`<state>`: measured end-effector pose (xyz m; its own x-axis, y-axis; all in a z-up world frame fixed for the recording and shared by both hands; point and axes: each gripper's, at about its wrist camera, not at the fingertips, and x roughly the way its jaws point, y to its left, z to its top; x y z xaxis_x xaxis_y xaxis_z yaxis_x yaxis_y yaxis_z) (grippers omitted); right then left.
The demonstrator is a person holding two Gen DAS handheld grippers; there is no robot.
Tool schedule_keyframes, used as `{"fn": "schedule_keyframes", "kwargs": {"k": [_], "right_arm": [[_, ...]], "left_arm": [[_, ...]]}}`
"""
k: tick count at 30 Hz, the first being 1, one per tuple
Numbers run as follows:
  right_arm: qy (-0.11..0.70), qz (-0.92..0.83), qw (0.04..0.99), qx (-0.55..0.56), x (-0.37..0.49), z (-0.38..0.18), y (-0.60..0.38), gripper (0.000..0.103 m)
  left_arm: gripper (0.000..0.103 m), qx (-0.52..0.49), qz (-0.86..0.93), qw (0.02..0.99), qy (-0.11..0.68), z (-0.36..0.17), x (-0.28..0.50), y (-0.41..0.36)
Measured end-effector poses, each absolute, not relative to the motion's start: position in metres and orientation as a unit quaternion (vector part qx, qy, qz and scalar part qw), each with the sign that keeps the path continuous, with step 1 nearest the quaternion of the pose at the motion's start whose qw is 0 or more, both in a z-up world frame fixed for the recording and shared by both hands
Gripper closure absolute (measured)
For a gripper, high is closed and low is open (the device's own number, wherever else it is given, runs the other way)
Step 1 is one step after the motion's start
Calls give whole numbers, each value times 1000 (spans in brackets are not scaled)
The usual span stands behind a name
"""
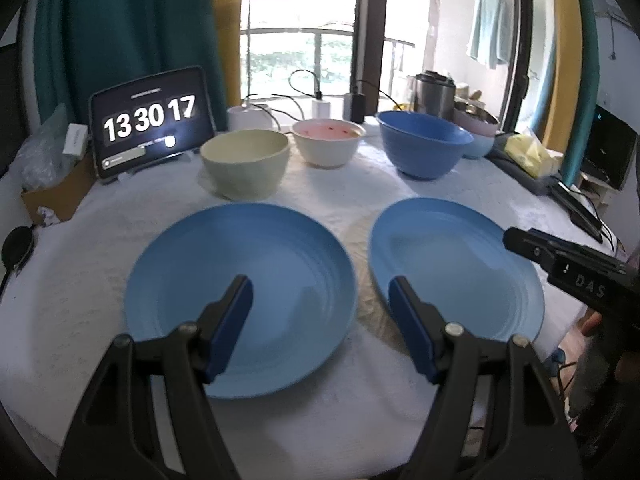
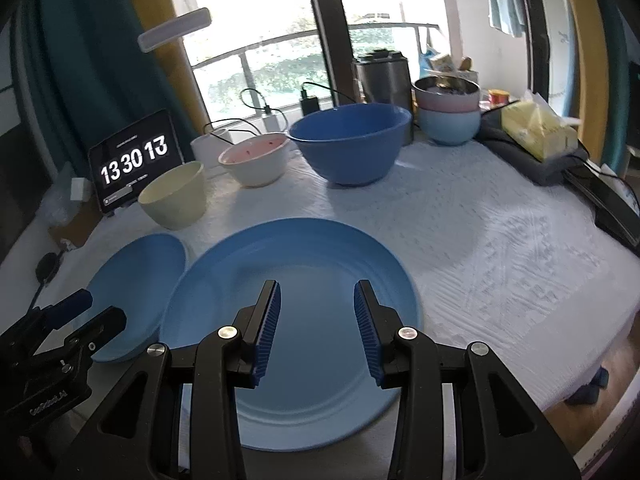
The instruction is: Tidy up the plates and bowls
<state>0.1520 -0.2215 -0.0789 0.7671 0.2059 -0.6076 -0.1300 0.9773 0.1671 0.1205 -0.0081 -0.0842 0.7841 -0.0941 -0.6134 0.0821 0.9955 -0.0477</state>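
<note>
Two blue plates lie side by side on the white tablecloth: the left plate (image 1: 240, 300) (image 2: 136, 292) and the right plate (image 1: 456, 268) (image 2: 296, 328). Behind them stand a cream bowl (image 1: 245, 166) (image 2: 174, 194), a white bowl with pink inside (image 1: 328, 142) (image 2: 256, 162) and a large blue bowl (image 1: 424, 144) (image 2: 350, 142). My left gripper (image 1: 320, 320) is open, hovering above the gap between the plates. My right gripper (image 2: 317, 320) is open above the right plate; it also shows in the left wrist view (image 1: 520, 240).
A tablet showing a clock (image 1: 150, 124) (image 2: 134, 160) stands at the back left. Stacked pink and light blue bowls (image 2: 448, 114), a metal pot (image 2: 382, 76), a yellow packet (image 2: 536, 130) and cables crowd the back and right edge. A cardboard box (image 1: 52, 196) sits far left.
</note>
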Motion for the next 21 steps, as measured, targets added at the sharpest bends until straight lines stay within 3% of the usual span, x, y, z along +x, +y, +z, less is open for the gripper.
{"fn": "schedule_keyframes", "kwargs": {"k": [21], "right_arm": [[327, 161, 931, 8, 163, -69, -150, 62]], "left_arm": [[31, -46, 28, 952, 301, -85, 111, 56]]}}
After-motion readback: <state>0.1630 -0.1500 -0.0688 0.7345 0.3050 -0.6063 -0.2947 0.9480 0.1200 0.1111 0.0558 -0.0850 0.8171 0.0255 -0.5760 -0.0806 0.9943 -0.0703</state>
